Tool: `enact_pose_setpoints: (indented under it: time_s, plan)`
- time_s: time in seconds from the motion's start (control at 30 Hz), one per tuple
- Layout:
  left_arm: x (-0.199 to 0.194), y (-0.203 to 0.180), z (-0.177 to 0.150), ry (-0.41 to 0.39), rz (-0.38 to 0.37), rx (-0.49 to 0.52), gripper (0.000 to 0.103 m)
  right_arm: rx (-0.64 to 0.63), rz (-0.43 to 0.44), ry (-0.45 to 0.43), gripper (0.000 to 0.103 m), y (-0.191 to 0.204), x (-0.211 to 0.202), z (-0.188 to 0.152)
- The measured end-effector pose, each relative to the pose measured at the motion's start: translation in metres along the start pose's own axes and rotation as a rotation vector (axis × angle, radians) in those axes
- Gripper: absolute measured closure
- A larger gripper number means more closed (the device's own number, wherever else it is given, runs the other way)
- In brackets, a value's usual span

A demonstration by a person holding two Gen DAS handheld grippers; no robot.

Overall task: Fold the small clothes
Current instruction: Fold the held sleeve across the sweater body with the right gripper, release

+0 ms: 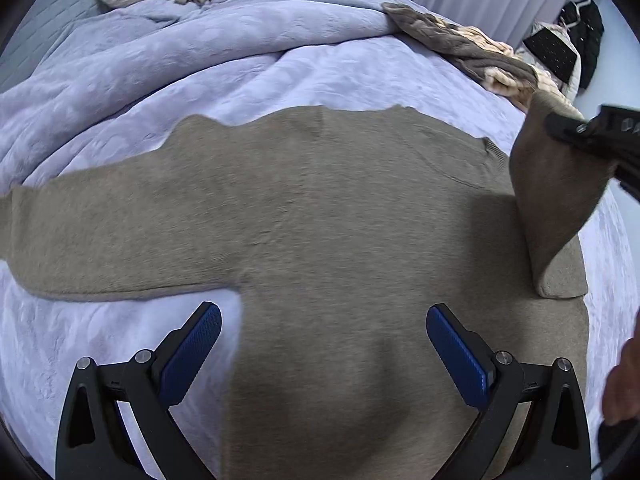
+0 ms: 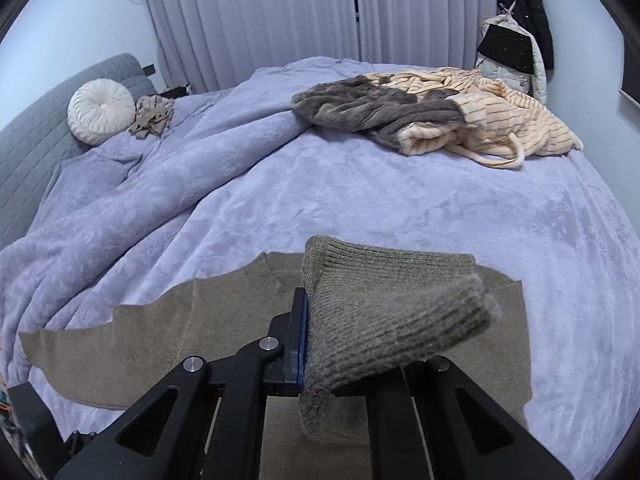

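Observation:
A taupe knit sweater (image 1: 320, 208) lies flat on the lavender bed cover, one sleeve stretched out to the left. My left gripper (image 1: 324, 332) is open and empty, hovering over the sweater's lower body near the left armpit. My right gripper (image 2: 316, 336) is shut on the sweater's right sleeve cuff (image 2: 384, 320) and holds it lifted over the body. The same lifted sleeve (image 1: 560, 184) and the right gripper (image 1: 592, 136) show at the right of the left wrist view. The right gripper's far finger is hidden by the cuff.
A grey and cream striped pile of clothes (image 2: 436, 116) lies at the far right of the bed. A round white cushion (image 2: 102, 110) and a small crumpled taupe garment (image 2: 154, 116) sit by the grey headboard. A bunched duvet (image 2: 120, 200) lies on the left. Coats (image 2: 520, 32) hang on the right.

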State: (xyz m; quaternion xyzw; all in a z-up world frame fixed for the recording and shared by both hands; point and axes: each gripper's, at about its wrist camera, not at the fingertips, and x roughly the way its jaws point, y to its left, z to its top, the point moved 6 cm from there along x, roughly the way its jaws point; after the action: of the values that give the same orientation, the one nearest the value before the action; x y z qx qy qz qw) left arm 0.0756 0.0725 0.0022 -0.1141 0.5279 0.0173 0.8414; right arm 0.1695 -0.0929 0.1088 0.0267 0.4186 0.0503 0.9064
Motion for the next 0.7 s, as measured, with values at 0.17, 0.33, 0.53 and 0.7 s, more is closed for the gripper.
enact_pose_setpoints:
  time_s: [0.17,0.33,0.53,0.7]
  plan:
    - [0.003,0.027,-0.008,0.016,-0.018,-0.058,0.000,-0.085,-0.024,0.097,0.095,0.039,0.048,-0.033]
    - [0.001,0.035,-0.013,0.015,-0.027,-0.080,0.000,-0.173,0.046,0.249,0.066,0.066,0.080,-0.069]
    - [-0.015,0.016,-0.002,-0.021,-0.062,-0.060,0.000,-0.214,0.140,0.134,0.036,0.040,0.029,-0.055]
    - [-0.016,-0.048,0.023,-0.036,-0.114,0.032,0.000,-0.136,0.014,0.141,0.034,-0.055,0.028,-0.050]
